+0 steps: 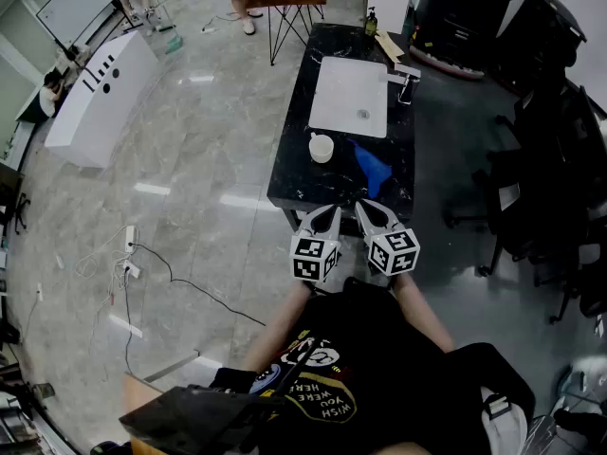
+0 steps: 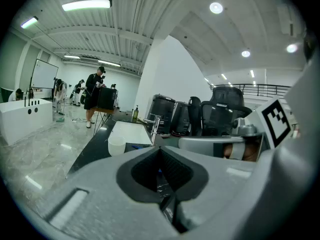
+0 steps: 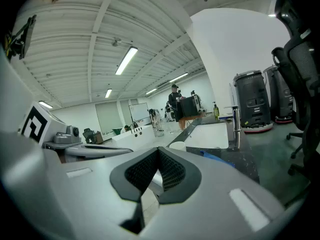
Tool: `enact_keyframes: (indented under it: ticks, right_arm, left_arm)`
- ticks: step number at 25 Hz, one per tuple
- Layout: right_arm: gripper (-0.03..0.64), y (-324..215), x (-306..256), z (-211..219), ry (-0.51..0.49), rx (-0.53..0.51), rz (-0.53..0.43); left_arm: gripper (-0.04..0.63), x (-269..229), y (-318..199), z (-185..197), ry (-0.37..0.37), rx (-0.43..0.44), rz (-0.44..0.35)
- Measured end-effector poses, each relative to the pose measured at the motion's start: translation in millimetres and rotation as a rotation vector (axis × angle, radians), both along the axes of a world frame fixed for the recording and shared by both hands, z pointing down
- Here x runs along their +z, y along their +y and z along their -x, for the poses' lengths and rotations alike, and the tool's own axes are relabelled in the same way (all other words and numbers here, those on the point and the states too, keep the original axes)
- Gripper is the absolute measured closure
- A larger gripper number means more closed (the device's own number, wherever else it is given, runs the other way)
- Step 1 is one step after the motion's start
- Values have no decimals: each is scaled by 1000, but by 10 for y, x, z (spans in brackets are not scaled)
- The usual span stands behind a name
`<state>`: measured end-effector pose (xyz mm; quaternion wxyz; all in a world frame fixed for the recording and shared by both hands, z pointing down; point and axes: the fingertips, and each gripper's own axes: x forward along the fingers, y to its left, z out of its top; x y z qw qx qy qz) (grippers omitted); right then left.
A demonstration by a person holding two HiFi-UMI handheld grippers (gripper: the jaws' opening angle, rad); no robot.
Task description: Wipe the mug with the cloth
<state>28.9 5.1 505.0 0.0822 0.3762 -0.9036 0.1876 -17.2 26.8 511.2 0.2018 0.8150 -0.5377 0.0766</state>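
A white mug [image 1: 321, 147] stands on the black counter [image 1: 294, 183], just in front of the white sink. Right of the mug lies a blue cloth [image 1: 374, 167]. My left gripper [image 1: 328, 215] and right gripper [image 1: 367, 211] hover side by side at the counter's near edge, short of both things. Both are shut with nothing between the jaws. The left gripper view catches the mug [image 2: 116, 145] ahead to the left. In the right gripper view the mug [image 3: 177, 146] and the cloth [image 3: 212, 156] lie beyond the shut jaws.
The sink [image 1: 350, 96] with a tap [image 1: 406, 84] takes up the counter's far half; a soap bottle [image 1: 371, 22] stands at the far end. Black chairs [image 1: 550, 169] crowd the right side. A white cabinet [image 1: 100, 98] and cables [image 1: 142, 263] lie on the floor left.
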Motion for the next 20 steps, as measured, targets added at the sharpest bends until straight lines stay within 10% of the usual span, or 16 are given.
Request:
enact_keyframes:
  ticks: [20]
  right_arm:
    - [614,36,23,82,17,5,-19]
  left_arm:
    - [591,14,67,137,26,-7,7]
